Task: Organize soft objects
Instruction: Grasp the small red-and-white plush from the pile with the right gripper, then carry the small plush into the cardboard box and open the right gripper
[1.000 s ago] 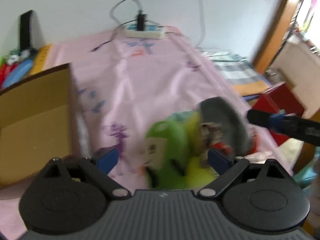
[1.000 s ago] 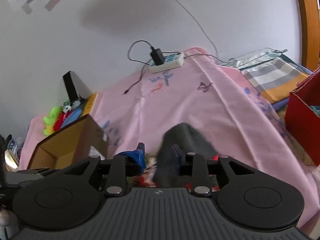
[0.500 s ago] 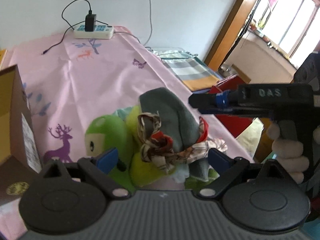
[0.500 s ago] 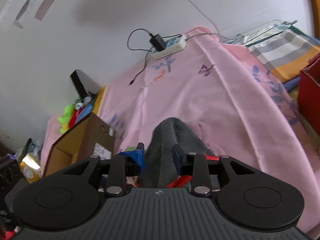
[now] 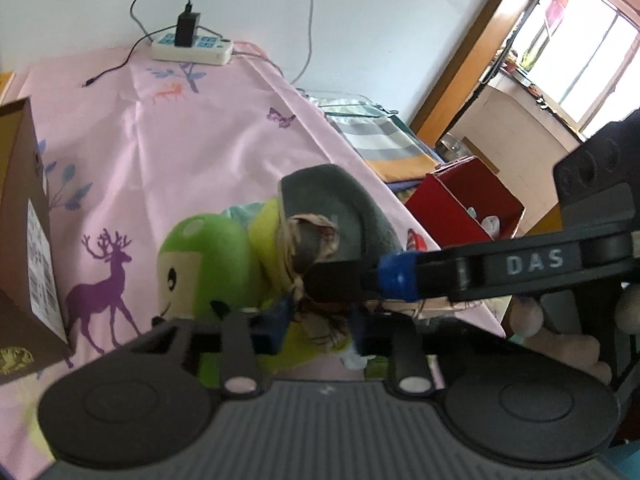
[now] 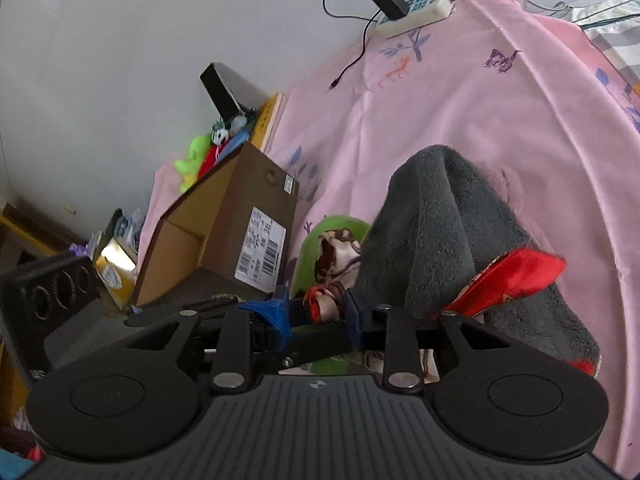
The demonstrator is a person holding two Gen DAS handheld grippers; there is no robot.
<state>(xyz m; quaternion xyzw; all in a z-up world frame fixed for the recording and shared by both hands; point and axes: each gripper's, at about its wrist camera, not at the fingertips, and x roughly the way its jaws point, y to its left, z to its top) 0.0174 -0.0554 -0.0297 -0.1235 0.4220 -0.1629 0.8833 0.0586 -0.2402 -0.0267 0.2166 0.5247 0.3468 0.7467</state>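
1. While both tools are pointing down at one heap of soft things on the pink sheet point(image 5: 192, 160), the left gripper point(image 5: 318, 326) is pinching the patterned cloth point(image 5: 320, 320) at the near side of the heap; its jaws have just been closing, with that cloth between them.
2. The right gripper point(image 6: 316, 316) is reaching in from the right, its jaws narrowed and closing a little further around a bunch of the same cloth point(image 6: 332, 304); whether they are gripping it I cannot tell.
3. The grey hat point(image 5: 344, 216) is lying on top of the heap, touching the green stuffed toy point(image 5: 208, 264) on its left.
4. A cardboard box point(image 6: 224, 236) is standing open just left of the toy.
5. Off the sheet's right edge, a red box point(image 5: 452, 208) is sitting lower down.
6. At the far end, a power strip point(image 5: 192, 48) is lying by the wall.
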